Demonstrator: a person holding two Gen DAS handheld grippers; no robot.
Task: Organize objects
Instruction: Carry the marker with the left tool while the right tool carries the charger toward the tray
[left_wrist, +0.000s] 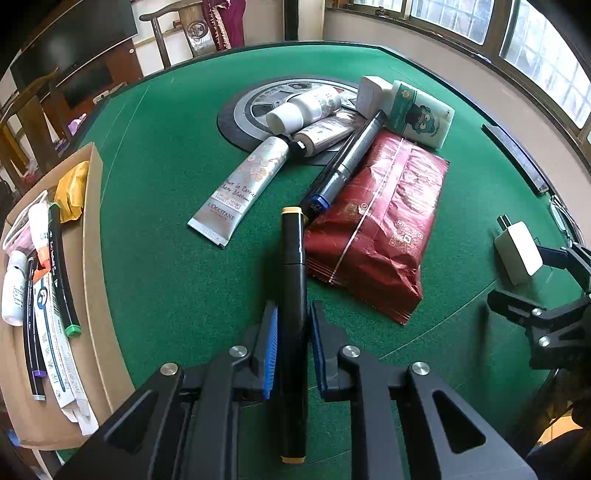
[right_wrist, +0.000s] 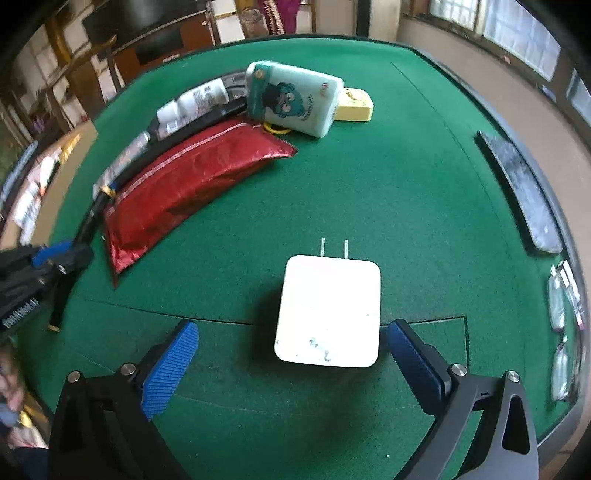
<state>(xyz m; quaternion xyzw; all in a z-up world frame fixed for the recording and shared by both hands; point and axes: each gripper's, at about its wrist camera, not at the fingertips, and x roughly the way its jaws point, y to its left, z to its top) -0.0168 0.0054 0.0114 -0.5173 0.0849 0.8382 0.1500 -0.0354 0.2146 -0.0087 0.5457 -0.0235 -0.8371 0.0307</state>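
Left tool (left_wrist: 291, 347) clamped on black marker (left_wrist: 293, 295); right tool (right_wrist: 291, 365) wide around, perhaps touching, charger (right_wrist: 328, 310).

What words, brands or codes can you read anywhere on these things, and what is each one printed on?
"L'OCCITANE", and above it "Cherry Blossom": on the silver hand cream tube.
A QR code, its caption too small to read: on the red foil packet.
White print on the green-capped marker in the cardboard box: too small.
Faint scribbles on the white charger: illegible.
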